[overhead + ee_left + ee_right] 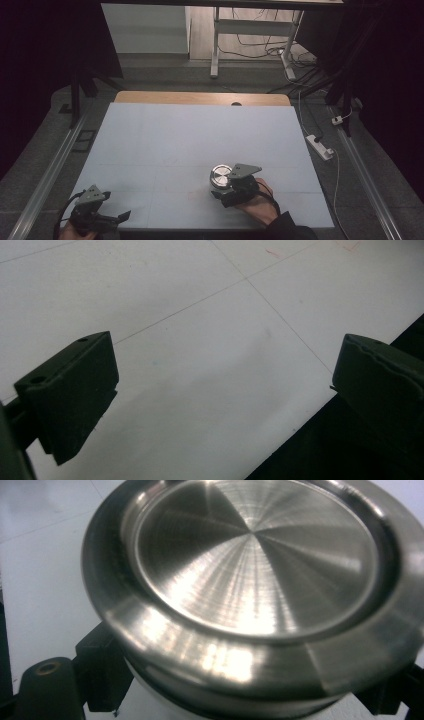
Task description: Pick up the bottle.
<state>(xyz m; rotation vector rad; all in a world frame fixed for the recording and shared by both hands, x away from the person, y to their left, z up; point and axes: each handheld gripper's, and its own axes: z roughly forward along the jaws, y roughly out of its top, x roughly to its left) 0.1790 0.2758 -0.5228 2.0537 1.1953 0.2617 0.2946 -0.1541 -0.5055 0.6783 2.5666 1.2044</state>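
Work in hand: the right gripper (226, 189) is grasping a round steel container (220, 176) that is sitting on the white tabletop (200, 135), near its front edge and right of the middle
Right tool: its jaws are standing to either side of the container's body, just under the wide brushed-metal lid (255, 555), and are clenching it; the person's right hand (257, 202) is holding the gripper low over the board
Left tool: the left gripper (112, 218) is resting released at the front left corner, well apart from the container; its two black jaws are gaping wide over bare tabletop with nothing between them
Progress: the grasp is looking made, while the container is still appearing to sit on the surface, so lifting or carrying it is what is remaining, as far as I can judge
Hard to make out: the container's lower body and base are being hidden by the lid and the gripper; the pads' exact contact is being cut off at the frame's bottom; the room around the table is lying in darkness
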